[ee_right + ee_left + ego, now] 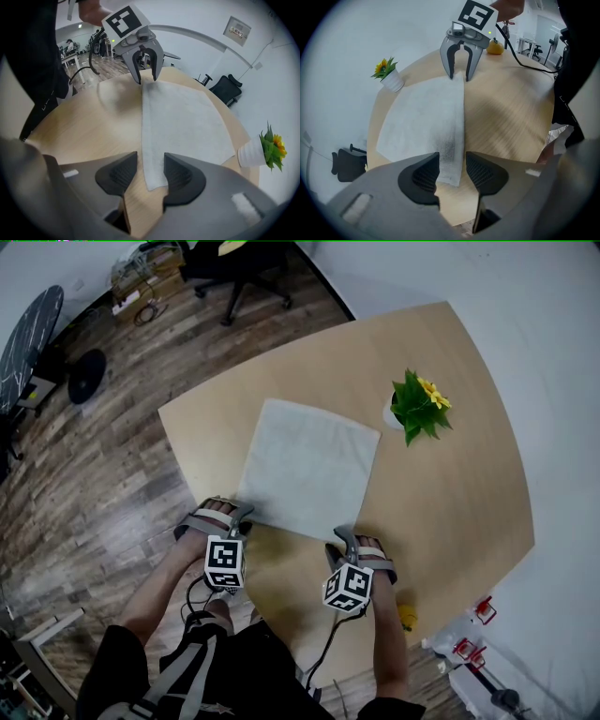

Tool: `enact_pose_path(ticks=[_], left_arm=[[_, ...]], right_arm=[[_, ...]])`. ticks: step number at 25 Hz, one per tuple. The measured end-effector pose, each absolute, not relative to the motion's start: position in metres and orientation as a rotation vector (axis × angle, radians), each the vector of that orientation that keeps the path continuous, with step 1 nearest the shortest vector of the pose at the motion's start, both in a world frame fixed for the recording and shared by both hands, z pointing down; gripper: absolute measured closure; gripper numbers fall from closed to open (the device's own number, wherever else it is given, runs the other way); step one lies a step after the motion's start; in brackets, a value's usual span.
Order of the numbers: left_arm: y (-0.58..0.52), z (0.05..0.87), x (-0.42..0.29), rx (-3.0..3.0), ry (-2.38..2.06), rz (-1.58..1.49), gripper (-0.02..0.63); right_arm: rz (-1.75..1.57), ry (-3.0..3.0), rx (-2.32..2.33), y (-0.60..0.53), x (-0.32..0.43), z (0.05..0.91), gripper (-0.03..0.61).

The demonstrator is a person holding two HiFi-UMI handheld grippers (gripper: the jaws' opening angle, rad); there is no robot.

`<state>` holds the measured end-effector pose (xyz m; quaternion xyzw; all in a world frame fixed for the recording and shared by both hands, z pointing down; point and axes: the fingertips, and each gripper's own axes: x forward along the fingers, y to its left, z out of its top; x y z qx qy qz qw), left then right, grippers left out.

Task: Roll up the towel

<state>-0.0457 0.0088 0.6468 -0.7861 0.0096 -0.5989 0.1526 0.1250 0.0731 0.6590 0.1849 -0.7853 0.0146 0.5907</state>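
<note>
Pale grey towel: it is spread flat in one layer on the table, at the centre of the head view. No roll is begun.
Near edge: it runs across the lower middle of the head view, from one gripper to the other.
Left gripper: it is pointed steeply down at the towel's lower-left corner. Its jaws are held apart with the corner lying between the pads, and nothing is pinched.
Right gripper: it is set the same way at the lower-right corner. Its jaws are spread, the corner is seen between them, and no cloth is clamped.
Step in hand: this is judged to be taking hold of the near edge at both corners, so that the first turn can be made.
Doing it well: both pairs of jaws should be lowered until the cloth sits well inside the pads, then closed together. The edge should be lifted evenly and folded over tightly, since a slack or crooked first turn would likely give a coned roll. The two ends should be kept level with each other as the roll is pushed towards the top of the view.
Table: light wood, with bare surface beyond the towel for the roll to travel.
Potted plant: it stands to the upper right of the towel, near its far corner but apart from it. It should be watched as the roll nears.
Floor: dark planks fill the left side of the view.
</note>
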Motion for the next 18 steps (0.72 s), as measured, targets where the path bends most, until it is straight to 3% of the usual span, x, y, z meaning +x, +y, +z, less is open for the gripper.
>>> enact_pose_path(ticks=[14, 18], left_arm=[[0.0125, 0.6545, -0.0496, -2.194, -0.049, -1.801, 0.473], [0.0125, 0.6571, -0.0497, -2.175, -0.060, -1.814, 0.517]], right_arm=[[0.054, -1.777, 0.365, 0.0744, 0.1261, 0.6623, 0.453], [0.056, -1.772, 0.358, 0.0756, 0.1256, 0.6635, 0.465]])
